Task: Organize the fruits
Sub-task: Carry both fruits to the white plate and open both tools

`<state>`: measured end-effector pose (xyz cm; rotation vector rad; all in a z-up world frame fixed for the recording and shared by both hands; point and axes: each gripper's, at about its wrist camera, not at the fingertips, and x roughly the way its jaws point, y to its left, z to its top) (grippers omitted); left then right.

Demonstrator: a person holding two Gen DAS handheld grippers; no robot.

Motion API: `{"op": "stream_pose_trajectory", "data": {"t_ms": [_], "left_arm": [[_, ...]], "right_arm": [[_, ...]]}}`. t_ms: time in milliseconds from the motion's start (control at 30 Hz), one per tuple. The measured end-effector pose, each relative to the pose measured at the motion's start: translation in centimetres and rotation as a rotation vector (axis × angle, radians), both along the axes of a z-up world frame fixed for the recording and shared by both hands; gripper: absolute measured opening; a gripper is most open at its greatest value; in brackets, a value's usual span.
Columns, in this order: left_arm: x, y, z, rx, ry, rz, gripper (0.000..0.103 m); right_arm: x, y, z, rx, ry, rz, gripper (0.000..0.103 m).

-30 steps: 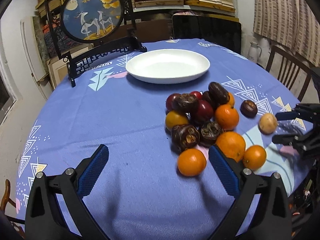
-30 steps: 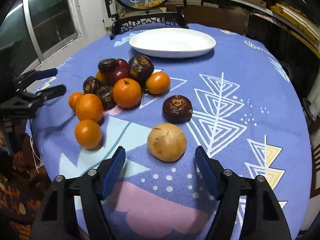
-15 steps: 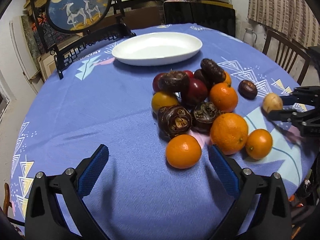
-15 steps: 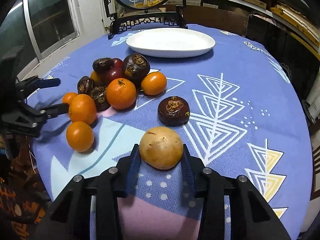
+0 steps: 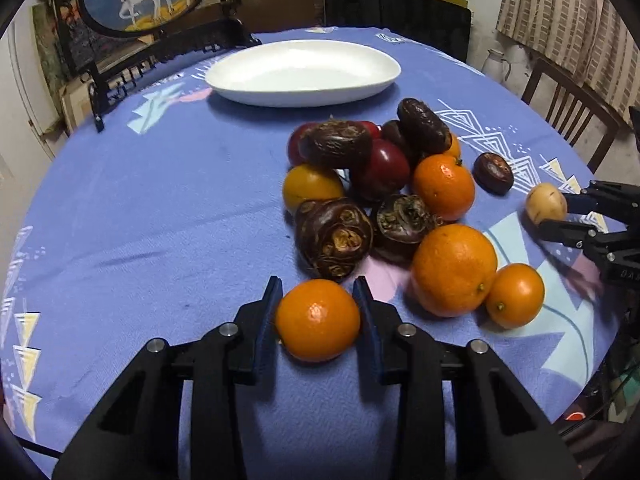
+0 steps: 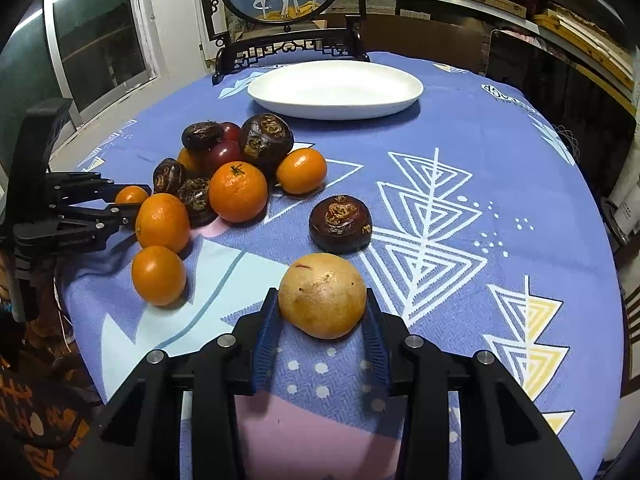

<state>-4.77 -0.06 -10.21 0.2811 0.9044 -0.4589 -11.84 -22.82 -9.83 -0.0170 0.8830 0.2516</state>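
Two grasps: left gripper (image 5: 318, 294) clamped on small orange (image 5: 318, 320); right gripper (image 6: 320, 304) clamped on tan fruit (image 6: 322, 295), near table edge.

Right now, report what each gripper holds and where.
Left gripper: the orange, jaws on its two sides. Right gripper: the tan fruit, likewise.

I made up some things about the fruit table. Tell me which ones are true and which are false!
1. The white plate has no fruit on it. True.
2. The left gripper is closed on a purple fruit. False: it grips an orange.
3. The right gripper is closed on a tan round fruit. True.
4. The tablecloth is green. False: it is blue with patterns.
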Motion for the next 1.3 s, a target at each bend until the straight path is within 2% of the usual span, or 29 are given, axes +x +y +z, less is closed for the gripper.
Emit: {"op": "stream_pose_trajectory", "data": {"t_ms": [167,433,667,767,900,1300], "left_arm": [[0.1,0.3,2.6,0.003,-0.074,0.013,0.036],[3.6,-1.7,8.4,0.014,-0.214,0.024,0.036],[9.0,-3.4,10.5,-0.008,-0.218,0.08,0.036],[11.7,-4.0,10.6,-0.011,-0.207,0.101,0.036],[14.9,-5.5,9.5,0.029,-0.193,0.119,0.036],[20.8,-8.3,5.6,0.088,-0.132,0.134,0.036]], "right_arm": [[0.2,-0.2,1.3,0.023,-0.024,0.006,0.041],[2.6,0.4,6.1,0.011,-0.147,0.038,0.041],[6.8,0.3,9.0,0.007,-0.21,0.044,0.041],[9.6,0.3,9.8,0.017,-0.207,0.038,0.041],[13.3,0.5,9.8,0.02,-0.19,0.035,0.041],[22.6,0.3,7.1,0.023,-0.107,0.008,0.041]]}}
